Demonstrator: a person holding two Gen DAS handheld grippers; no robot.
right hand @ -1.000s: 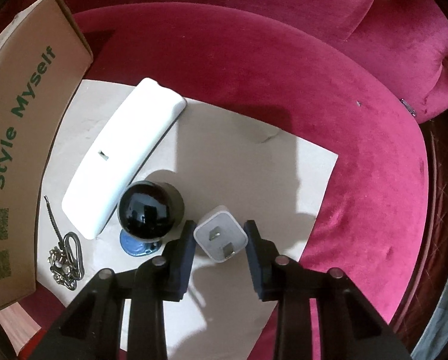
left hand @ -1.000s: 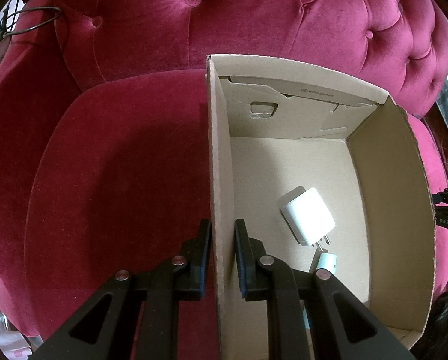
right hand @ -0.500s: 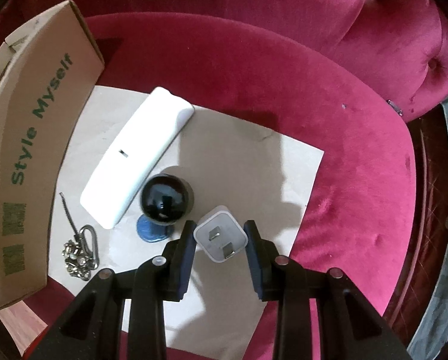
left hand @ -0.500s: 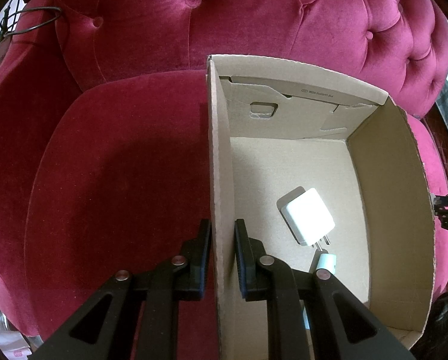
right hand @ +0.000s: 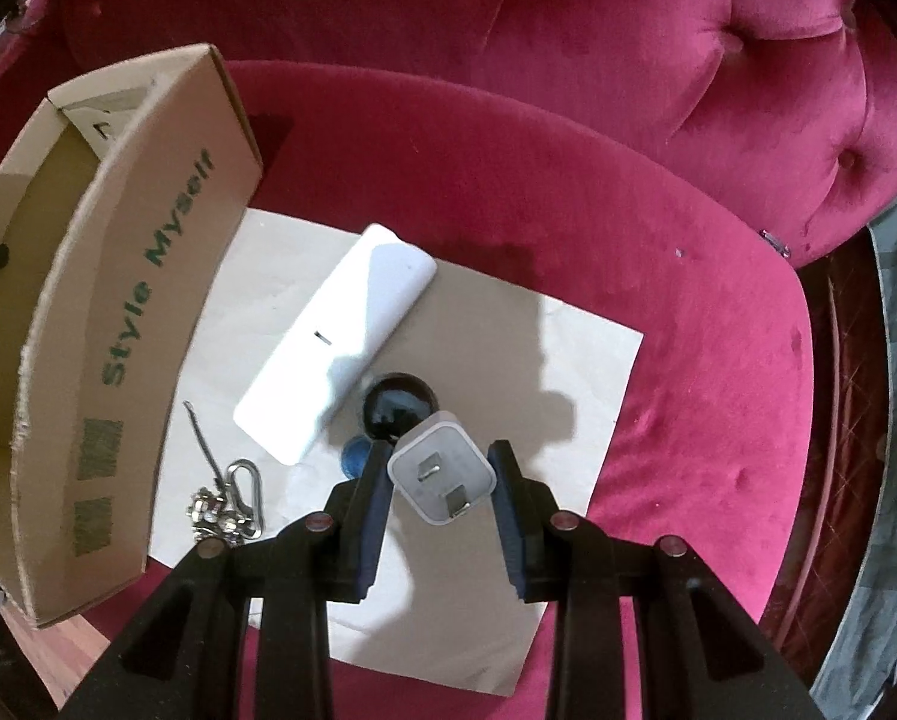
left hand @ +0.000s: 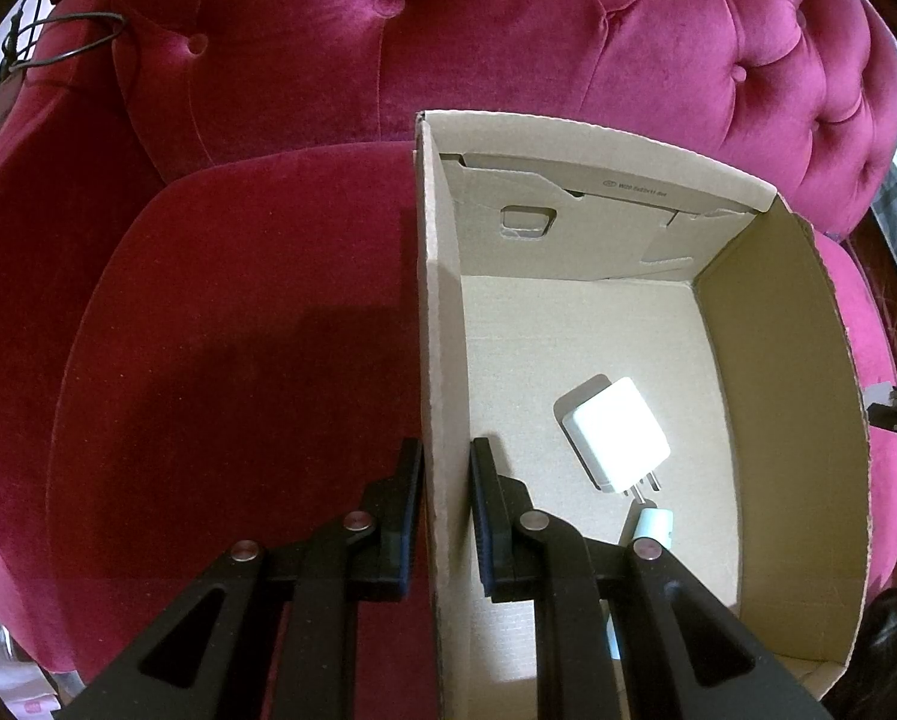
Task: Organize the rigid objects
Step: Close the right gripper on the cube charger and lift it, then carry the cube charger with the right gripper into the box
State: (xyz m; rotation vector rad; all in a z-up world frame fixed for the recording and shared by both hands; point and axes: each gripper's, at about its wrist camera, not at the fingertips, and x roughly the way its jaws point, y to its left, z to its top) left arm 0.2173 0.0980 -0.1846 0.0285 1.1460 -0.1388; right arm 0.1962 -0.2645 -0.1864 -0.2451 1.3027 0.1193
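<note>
Cardboard sits pinched in your left gripper (left hand: 445,483): its fingers clamp the near side wall of the box (left hand: 439,312), which rests on the red velvet sofa (left hand: 238,312). Inside the box lie a white charger (left hand: 619,435) and, just beside its prongs, a small pale plug (left hand: 654,525). Your right gripper (right hand: 439,474) holds a white plug adapter (right hand: 442,468), prongs toward the camera, above the paper sheet (right hand: 508,348). On that sheet sit a keychain (right hand: 229,507), a long white case (right hand: 340,342) and a black ball (right hand: 397,405).
</note>
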